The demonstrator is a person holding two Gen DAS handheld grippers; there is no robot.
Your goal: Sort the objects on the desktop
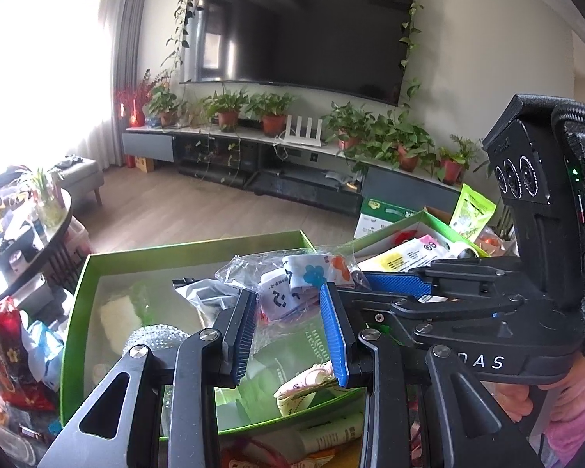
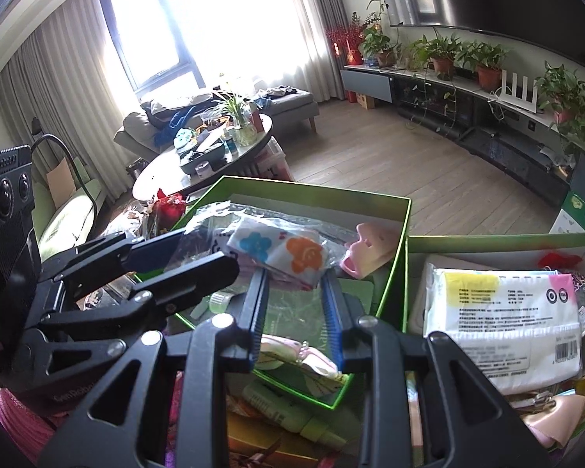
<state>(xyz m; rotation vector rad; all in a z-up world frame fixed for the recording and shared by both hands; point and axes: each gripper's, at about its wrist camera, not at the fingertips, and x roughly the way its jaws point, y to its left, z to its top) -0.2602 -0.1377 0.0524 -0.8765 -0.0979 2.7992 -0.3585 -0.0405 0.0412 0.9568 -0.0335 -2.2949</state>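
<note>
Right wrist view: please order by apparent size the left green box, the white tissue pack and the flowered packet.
1. left green box
2. white tissue pack
3. flowered packet, though it is nearer the camera

The clear bag [image 1: 288, 284] of flowered cloth is partly covered by the blue pads of the left tool [image 1: 292, 331], so its lower end cannot be made out. Print on the cloth is too small to read. Below the bag, the near wall of the green box [image 1: 74, 312] is hidden behind the black tool frame. In the right wrist view, the text on the white packet [image 2: 507, 312], right of the green box [image 2: 394, 257], is too fine to read, and its lower corner is cut off by the tool arm. The window [image 2: 199, 15] behind the box is blown out white.
</note>
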